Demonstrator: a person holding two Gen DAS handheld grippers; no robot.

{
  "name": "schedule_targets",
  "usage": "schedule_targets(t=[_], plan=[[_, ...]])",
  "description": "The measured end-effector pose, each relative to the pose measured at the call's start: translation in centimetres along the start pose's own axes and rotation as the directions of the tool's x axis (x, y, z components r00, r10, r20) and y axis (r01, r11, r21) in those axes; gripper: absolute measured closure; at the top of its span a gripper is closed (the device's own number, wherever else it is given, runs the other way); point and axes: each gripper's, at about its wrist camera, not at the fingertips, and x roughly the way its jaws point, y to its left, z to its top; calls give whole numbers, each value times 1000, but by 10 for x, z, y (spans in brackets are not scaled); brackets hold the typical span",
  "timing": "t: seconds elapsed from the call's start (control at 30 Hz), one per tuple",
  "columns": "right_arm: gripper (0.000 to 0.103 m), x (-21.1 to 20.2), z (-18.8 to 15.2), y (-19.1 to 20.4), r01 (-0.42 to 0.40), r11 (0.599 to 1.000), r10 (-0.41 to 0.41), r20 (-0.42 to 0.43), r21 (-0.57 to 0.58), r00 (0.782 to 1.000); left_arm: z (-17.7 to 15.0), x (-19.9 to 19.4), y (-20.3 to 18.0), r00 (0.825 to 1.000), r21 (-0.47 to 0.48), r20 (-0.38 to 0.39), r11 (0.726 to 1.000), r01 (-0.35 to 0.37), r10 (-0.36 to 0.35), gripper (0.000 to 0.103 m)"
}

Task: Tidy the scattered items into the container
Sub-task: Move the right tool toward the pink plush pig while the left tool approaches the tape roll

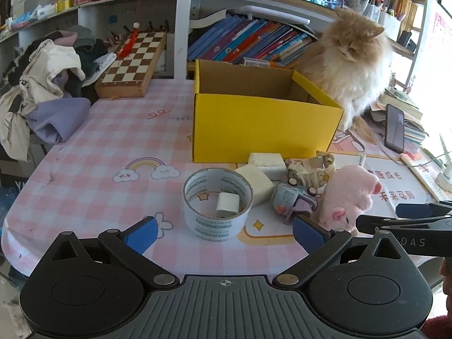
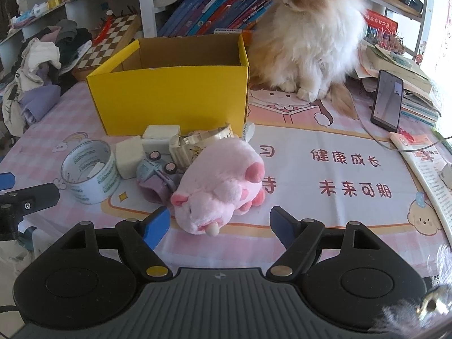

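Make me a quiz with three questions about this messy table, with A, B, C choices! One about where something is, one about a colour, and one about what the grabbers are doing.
1. Where is the cat?
A. inside the box
B. on the table beside the box
C. on the floor

2. What colour is the outside of the box?
A. yellow
B. green
C. red

3. What are the two grippers doing?
A. both open, holding nothing
B. left one squeezing the tape roll
C. right one squeezing the plush pig

Answers:
1 B: the cat sits on the tablecloth right next to the box.
2 A: its outer walls are bright yellow.
3 A: the left gripper stands wide open in front of the tape roll, and the right gripper is open around the plush pig nose, fingers not touching it.
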Motion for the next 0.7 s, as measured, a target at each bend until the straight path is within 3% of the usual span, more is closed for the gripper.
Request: schedule_targets(t=[0.7], plan=[[19,40,25,-12,-20,1000,20,-65,-2,998,12,48,-3,996,15,-65,998,-63,64,1]])
